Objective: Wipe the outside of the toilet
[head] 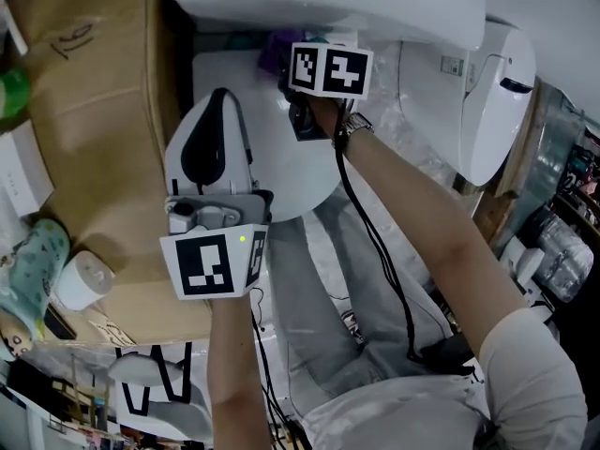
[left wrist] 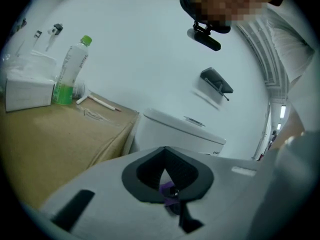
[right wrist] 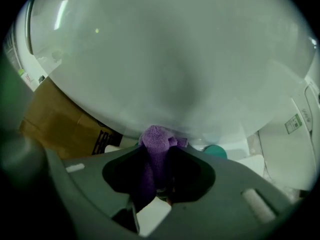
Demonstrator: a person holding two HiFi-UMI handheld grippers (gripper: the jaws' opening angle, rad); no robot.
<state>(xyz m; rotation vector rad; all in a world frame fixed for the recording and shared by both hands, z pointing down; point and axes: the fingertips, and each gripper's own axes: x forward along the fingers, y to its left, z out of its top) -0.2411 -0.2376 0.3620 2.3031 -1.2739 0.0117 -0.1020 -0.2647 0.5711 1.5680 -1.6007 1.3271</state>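
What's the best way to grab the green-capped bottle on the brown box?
Probably around its straight middle, coming from the open front. The bottle stands upright, and a white box sits close beside it, so that side is blocked.

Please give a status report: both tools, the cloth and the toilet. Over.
Left tool shut. Right tool shut on purple cloth, cloth tip up at the toilet outside. Cardboard box close beside the toilet. Over.

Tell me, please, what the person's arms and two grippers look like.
The left gripper and right gripper are grey shells with black jaws, each carrying a white cube of black square markers. A black cable runs along the right arm, which has a white short sleeve and metal wristwatch.
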